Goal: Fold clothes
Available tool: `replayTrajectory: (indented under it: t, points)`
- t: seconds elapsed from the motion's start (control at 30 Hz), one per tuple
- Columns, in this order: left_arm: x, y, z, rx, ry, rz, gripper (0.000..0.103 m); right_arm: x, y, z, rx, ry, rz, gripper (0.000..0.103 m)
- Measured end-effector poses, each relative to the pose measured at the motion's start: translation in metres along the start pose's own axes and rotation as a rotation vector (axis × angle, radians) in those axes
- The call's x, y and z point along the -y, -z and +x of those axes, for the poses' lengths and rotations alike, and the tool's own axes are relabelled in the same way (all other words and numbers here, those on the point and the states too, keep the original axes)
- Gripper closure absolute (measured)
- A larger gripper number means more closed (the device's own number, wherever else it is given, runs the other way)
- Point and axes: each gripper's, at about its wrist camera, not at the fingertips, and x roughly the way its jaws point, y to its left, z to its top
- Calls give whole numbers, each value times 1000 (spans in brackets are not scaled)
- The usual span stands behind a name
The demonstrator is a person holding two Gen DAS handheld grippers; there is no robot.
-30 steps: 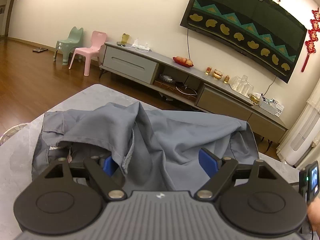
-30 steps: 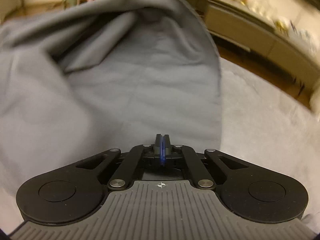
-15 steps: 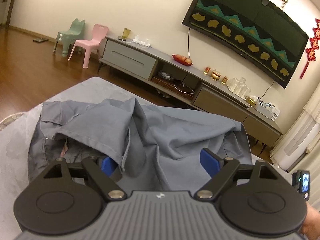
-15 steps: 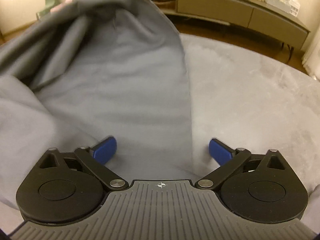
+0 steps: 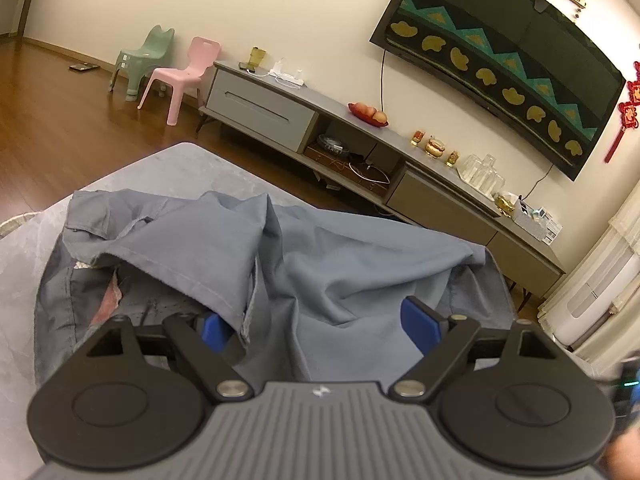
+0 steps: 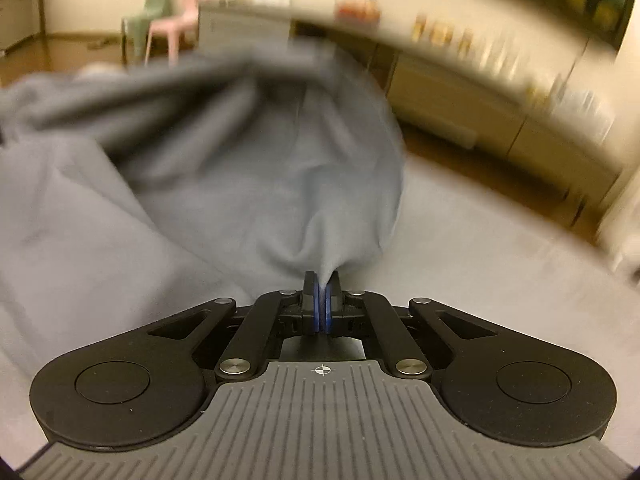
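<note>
A blue-grey garment lies crumpled on the grey table, with its folds heaped toward the middle. My left gripper hovers open over its near edge. A hanging fold half covers the left blue pad, and the pads press on nothing. In the right wrist view, which is blurred by motion, the same garment rises in a tent from my right gripper. That gripper's jaws are closing tight on a pinch of the cloth's near right edge, above the table.
Behind the table a long grey TV cabinet runs along the wall under a covered TV. A pink chair and a green chair stand on the wooden floor at far left. A white appliance stands at right.
My right gripper opened over the garment's edge, then shut on it and rose, pulling the cloth up. The left gripper stayed open and nearly still.
</note>
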Motion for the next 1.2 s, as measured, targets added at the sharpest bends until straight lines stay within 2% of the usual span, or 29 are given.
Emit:
replayTrajectory:
  t: [0.03, 0.13, 0.2, 0.27, 0.3, 0.33, 0.37, 0.4, 0.43, 0.47, 0.5, 0.53, 0.6, 0.67, 0.7, 0.73, 0.77, 0.8, 0.83, 0.87, 0.93, 0.97, 1.1, 1.2]
  points:
    - [-3, 0, -1, 1, -4, -2, 15, 3, -7, -26, 54, 48, -53, 103]
    - [-13, 0, -1, -2, -23, -13, 15, 13, -26, -98, 195, 272, -271, 103]
    - [-19, -1, 0, -6, -42, -20, 15, 28, -37, -137, 250, 440, -381, 103]
    - [-24, -2, 2, -21, -49, -36, 15, 59, -41, -152, 232, 641, -458, 103]
    - [-27, -2, 2, -28, -49, -46, 15, 80, -37, -149, 191, 717, -464, 103]
    - [-30, -3, 0, -34, -43, -59, 15, 107, -27, -140, 125, 774, -440, 103]
    - [-33, -4, -2, -35, -39, -70, 15, 130, -14, -129, 44, 793, -397, 97]
    - [-35, -6, -6, -28, -40, -78, 15, 153, 0, -120, -35, 790, -329, 93]
    - [-39, -9, -12, -13, -47, -88, 15, 171, 17, -119, -75, 743, -201, 79]
    - [-45, -13, -20, 11, -58, -100, 15, 183, 35, -126, -52, 684, -40, 64]
    - [-51, -18, -28, 35, -70, -112, 15, 193, 56, -136, -14, 618, 112, 60]
    - [-60, -22, -35, 59, -94, -126, 15, 194, 79, -148, 48, 542, 239, 49]
    - [-77, -30, -47, 108, -147, -157, 15, 180, 132, -166, 141, 430, 407, 35]
    - [-98, -36, -50, 116, -195, -204, 15, 162, 185, -178, 197, 338, 552, 34]
    - [-109, -38, -51, 118, -220, -229, 15, 157, 203, -174, 123, 291, 615, 35]
    - [-113, -39, -52, 113, -201, -247, 15, 156, 207, -171, 37, 212, 674, 44]
    - [-116, -40, -52, 106, -173, -264, 15, 156, 208, -177, 65, 131, 697, 42]
    - [-119, -41, -52, 99, -146, -280, 15, 153, 207, -186, 133, 94, 671, 32]
    - [-117, -42, -51, 84, -118, -275, 15, 149, 207, -194, 178, 88, 646, 12]
    - [-112, -40, -52, 80, -109, -262, 15, 146, 208, -202, 185, 134, 621, 10]
    - [-101, -37, -56, 77, -96, -235, 13, 141, 211, -216, 194, 205, 587, 10]
    - [-95, -35, -58, 77, -92, -229, 13, 143, 216, -218, 186, 190, 619, 10]
    - [-79, -21, -60, 48, -75, -260, 9, 163, 244, -212, 143, 136, 851, 10]
    - [-76, -14, -44, -32, -75, -251, 6, 181, 260, -202, 107, 163, 942, 10]
